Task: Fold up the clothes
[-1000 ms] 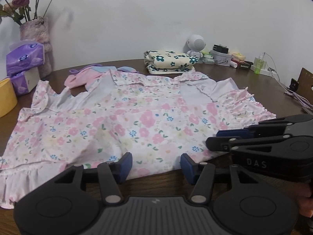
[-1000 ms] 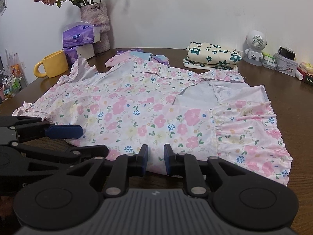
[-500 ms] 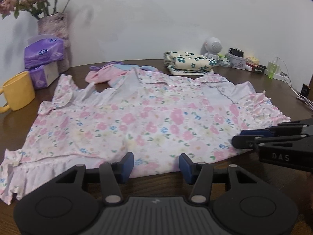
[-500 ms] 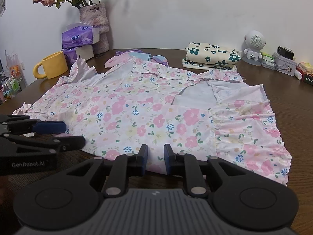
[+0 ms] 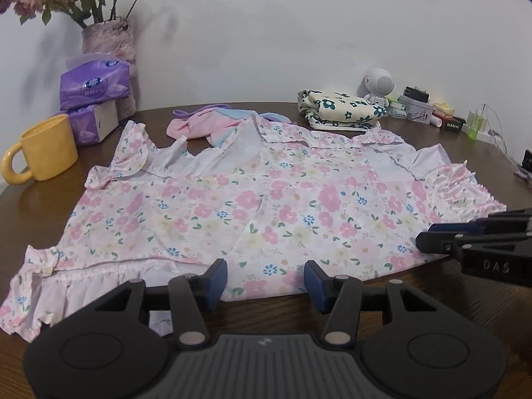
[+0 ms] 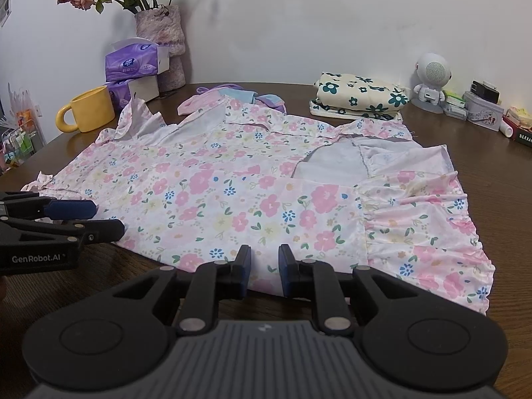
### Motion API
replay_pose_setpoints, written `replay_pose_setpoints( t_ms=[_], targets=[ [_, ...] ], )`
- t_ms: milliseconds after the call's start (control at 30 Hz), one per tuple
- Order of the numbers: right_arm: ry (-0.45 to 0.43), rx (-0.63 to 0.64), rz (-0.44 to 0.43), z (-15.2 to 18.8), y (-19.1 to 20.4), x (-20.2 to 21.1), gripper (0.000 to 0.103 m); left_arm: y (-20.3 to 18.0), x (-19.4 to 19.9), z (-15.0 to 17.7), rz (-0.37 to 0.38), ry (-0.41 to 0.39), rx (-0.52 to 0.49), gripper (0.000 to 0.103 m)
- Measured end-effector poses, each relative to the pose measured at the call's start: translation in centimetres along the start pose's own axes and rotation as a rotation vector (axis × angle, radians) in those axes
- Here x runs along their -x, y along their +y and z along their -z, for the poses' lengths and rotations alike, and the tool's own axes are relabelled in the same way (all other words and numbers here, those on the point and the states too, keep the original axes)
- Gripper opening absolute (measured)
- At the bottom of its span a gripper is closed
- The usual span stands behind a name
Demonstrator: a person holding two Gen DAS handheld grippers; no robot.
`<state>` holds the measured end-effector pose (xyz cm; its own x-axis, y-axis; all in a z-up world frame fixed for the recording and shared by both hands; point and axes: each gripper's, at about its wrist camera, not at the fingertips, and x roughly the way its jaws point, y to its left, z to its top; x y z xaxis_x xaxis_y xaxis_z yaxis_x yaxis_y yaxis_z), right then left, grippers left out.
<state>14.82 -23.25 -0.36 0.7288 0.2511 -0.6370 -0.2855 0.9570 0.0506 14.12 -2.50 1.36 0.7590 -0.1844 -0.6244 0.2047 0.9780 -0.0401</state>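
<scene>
A pink floral dress lies spread flat on the brown table, with its ruffled hem ends at left and right. My left gripper hovers over the near edge of the dress, its jaws open and the cloth lying loose under the gap. In the right wrist view the left gripper reaches in from the left at the dress's edge. My right gripper sits at the near edge further right, jaws a narrow gap apart with flat cloth showing between them. In the left wrist view the right gripper enters from the right.
A yellow mug, purple tissue packs and a vase of flowers stand at back left. A pink and blue garment and a folded floral cloth lie behind the dress. A white speaker, small boxes and cables crowd the back right.
My left gripper has slid left along the near edge of the dress, away from the right one, and its jaws narrowed slightly. The right gripper has not moved.
</scene>
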Motion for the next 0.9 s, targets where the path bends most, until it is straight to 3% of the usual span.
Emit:
replay_pose_setpoints(
  t_ms=[233,367,500,733,900],
  targets=[
    [0.003,-0.011,-0.006,-0.3,-0.2,0.2,0.017,-0.4,0.7,-0.7,0.029,-0.011,0.018,0.051],
    [-0.07,-0.057,-0.028,-1.3,-1.6,2.5,0.023,-0.7,1.5,-1.7,0.063,-0.029,0.014,0.052],
    [-0.117,-0.068,0.029,-3.0,-3.5,3.8,0.023,-1.2,1.5,-3.6,0.092,-0.04,0.008,0.053],
    [-0.025,-0.07,0.003,-5.3,-4.6,-0.5,0.023,-4.7,-2.7,-6.7,0.19,-0.007,-0.014,0.051],
    [0.018,-0.021,-0.007,-5.4,-3.3,-3.5,0.021,-5.9,-6.5,-6.4,0.169,0.038,-0.019,0.043]
  ],
)
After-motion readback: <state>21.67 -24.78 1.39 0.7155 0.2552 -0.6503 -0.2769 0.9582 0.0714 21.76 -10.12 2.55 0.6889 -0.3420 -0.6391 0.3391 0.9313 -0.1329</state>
